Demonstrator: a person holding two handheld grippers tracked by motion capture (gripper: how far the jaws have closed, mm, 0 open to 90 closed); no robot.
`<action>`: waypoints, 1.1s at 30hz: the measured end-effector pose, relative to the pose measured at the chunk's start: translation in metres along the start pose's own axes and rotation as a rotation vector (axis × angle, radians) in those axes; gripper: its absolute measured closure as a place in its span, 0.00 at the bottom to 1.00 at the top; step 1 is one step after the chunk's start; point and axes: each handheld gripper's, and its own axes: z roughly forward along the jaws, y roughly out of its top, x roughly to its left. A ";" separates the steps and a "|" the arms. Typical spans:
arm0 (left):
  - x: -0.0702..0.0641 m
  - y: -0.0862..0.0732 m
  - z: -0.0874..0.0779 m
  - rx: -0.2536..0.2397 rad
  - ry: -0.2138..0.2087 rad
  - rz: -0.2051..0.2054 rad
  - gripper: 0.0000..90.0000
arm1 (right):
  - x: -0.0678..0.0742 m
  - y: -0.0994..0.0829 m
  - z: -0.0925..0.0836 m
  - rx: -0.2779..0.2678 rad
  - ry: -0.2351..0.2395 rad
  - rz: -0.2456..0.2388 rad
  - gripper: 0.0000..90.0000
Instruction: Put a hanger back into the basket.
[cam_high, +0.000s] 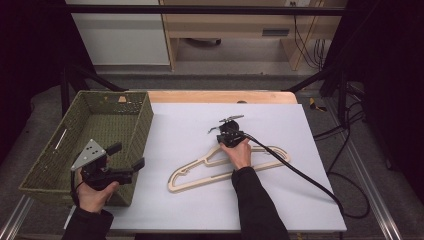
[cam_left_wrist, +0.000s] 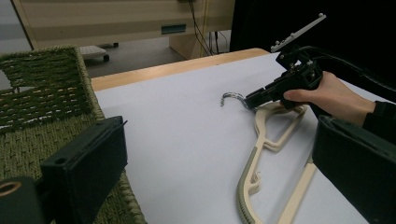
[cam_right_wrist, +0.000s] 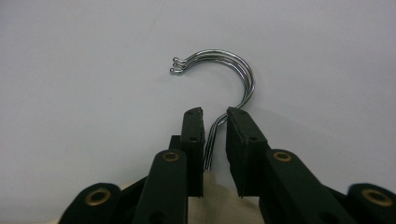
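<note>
A stack of cream hangers (cam_high: 200, 180) lies flat on the white table sheet (cam_high: 190, 210), their chrome hooks (cam_right_wrist: 233, 70) bunched together and pointing away from me. My right gripper (cam_right_wrist: 215, 116) reaches over the hangers' top. Its jaws straddle the thin hook stems (cam_right_wrist: 210, 144); the stems lie against the left pad, with a gap left at the right pad. In the high view the right gripper (cam_high: 220, 131) sits at mid-table. My left gripper (cam_high: 127, 157) hovers by the basket's near right corner, open and holding nothing. The left gripper view shows the hangers (cam_left_wrist: 261, 140) and the right gripper (cam_left_wrist: 252, 100).
A green woven basket (cam_high: 145, 125) stands at the left of the table, its inside bare; its wall (cam_left_wrist: 42, 93) is close to my left gripper. The right gripper's black cable (cam_high: 300, 172) trails across the sheet to the right. A wooden table edge (cam_high: 220, 96) runs along the back.
</note>
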 end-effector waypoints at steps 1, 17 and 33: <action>0.000 0.000 0.000 0.001 -0.001 -0.001 0.04 | 0.000 0.000 0.001 0.004 0.001 0.001 0.90; -0.003 0.000 0.000 0.000 -0.002 0.006 0.04 | 0.003 0.000 -0.004 -0.003 -0.001 0.064 0.97; -0.018 0.004 0.004 0.006 -0.034 0.034 0.04 | 0.011 0.001 -0.029 -0.096 -0.005 0.035 0.99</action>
